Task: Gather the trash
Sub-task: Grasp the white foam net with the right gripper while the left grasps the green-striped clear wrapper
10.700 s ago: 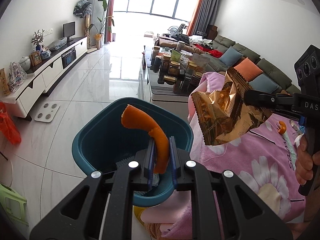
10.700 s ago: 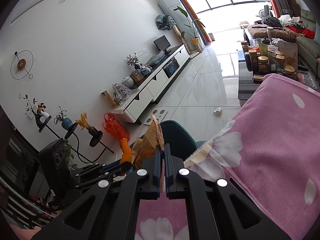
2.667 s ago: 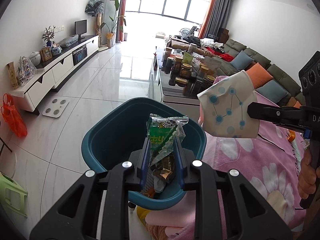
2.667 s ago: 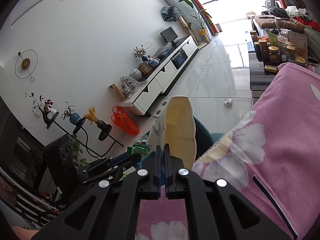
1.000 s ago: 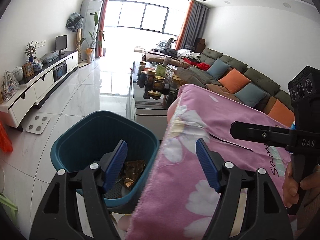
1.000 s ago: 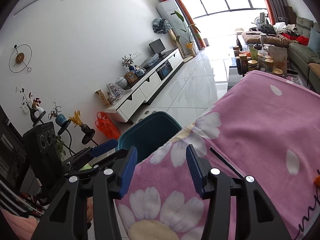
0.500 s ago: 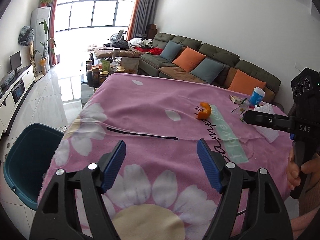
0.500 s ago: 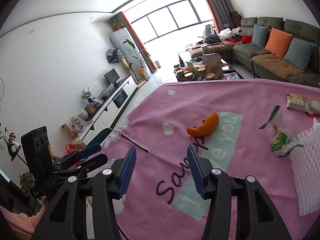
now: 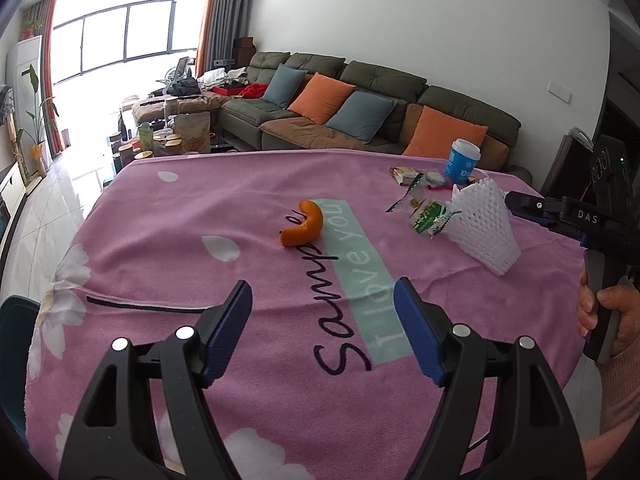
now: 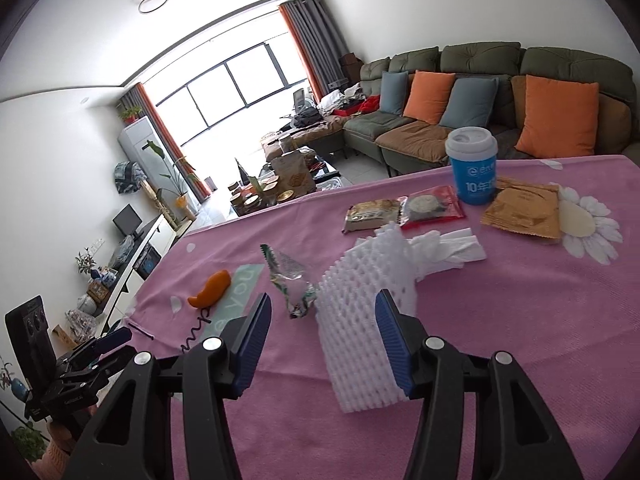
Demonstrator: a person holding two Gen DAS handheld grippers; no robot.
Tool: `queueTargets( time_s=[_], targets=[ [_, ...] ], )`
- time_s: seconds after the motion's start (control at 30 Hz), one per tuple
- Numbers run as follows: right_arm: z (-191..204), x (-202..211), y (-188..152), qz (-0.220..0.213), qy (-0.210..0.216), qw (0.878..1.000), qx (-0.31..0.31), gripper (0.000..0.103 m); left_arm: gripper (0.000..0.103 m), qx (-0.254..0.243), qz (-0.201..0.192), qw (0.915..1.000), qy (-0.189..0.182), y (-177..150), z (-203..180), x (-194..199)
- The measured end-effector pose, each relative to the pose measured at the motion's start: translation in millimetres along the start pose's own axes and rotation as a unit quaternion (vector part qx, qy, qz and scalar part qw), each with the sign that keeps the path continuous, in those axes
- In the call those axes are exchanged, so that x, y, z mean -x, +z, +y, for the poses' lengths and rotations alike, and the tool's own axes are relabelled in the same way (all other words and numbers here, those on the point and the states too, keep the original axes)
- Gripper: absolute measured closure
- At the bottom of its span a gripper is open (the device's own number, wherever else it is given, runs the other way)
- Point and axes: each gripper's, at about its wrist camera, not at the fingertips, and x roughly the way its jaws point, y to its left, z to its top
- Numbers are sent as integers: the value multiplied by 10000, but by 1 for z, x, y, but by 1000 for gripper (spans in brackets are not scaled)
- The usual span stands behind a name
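Trash lies on the pink flowered tablecloth [image 9: 168, 216]. An orange peel [image 9: 303, 224] sits mid-table, ahead of my open, empty left gripper [image 9: 323, 312]; it also shows in the right wrist view [image 10: 210, 289]. A white foam fruit net [image 10: 362, 312] lies between the jaws of my open right gripper [image 10: 323, 322], not clamped; it shows in the left wrist view [image 9: 484, 226] too. A crumpled green wrapper [image 10: 294, 282] lies left of the net. Snack packets [image 10: 404, 208], a brown packet [image 10: 522, 210] and white tissue [image 10: 448, 248] lie beyond.
A blue paper cup [image 10: 473, 170] with a white lid stands at the table's far side. The teal trash bin's rim [image 9: 16, 320] shows at the table's left edge. A green sofa [image 9: 360, 96] with cushions and a cluttered coffee table [image 9: 172, 136] stand behind.
Both grippers let their trash go into the bin, opened, and swung right from the bin over the table. The right gripper now straddles the foam net.
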Motion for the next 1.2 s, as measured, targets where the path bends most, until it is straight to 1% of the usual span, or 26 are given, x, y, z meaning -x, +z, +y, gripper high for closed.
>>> queueTargets(
  time_s=[0.1,0.23,0.33,0.4,0.43,0.47,0.5,0.57,0.67,0.73,0.77,0.8,0.83,0.9,0.97,1.03,1.2],
  targets=[
    [-15,-7,-3,104,-88,9998,-133,51,30,-114,61,9997,-225,11,-18,-13],
    [-29,-12,-9,224,-37,9995,-233,51,30,-257,215,9981,-521,29,-44,-41],
    [-33,-13,-13,294,21,9993,-227,52,30,-232,375,9965,-713,43,-63,-67],
    [-36,-14,-14,335,77,9992,-224,57,30,-175,457,9955,-811,53,-73,-83],
    [-36,-13,-14,350,112,9991,-222,62,30,-143,489,9950,-856,58,-78,-91],
    [-37,-13,-15,374,149,9990,-212,65,30,-109,504,9949,-863,63,-81,-98],
    [-37,-13,-15,385,170,9989,-205,65,31,-72,540,9946,-878,68,-85,-106],
    [-38,-12,-16,401,236,9987,-195,70,32,-38,619,9940,-897,76,-92,-121],
    [-38,-10,-20,434,321,9983,-202,77,37,49,795,9929,-882,84,-98,-142],
    [-38,-9,-21,468,409,9978,-227,79,43,157,915,9921,-839,87,-99,-155],
    [-38,-10,-20,473,440,9976,-242,79,47,208,962,9913,-876,88,-96,-158],
    [-38,-9,-20,474,473,9974,-251,80,53,266,1018,9904,-900,88,-95,-161],
    [-38,-10,-20,476,513,9972,-252,82,63,316,1059,9894,-945,87,-93,-165],
    [-38,-10,-21,481,563,9969,-249,85,72,410,1125,9870,-1076,86,-90,-170],
    [-36,-10,-21,485,594,9968,-223,88,75,456,1096,9863,-1147,85,-88,-170],
    [-35,-9,-21,479,615,9967,-209,88,79,366,1060,9874,-1120,83,-89,-168],
    [-32,-6,-20,404,693,9965,-218,91,81,228,925,9895,-1090,76,-86,-148]
  ],
)
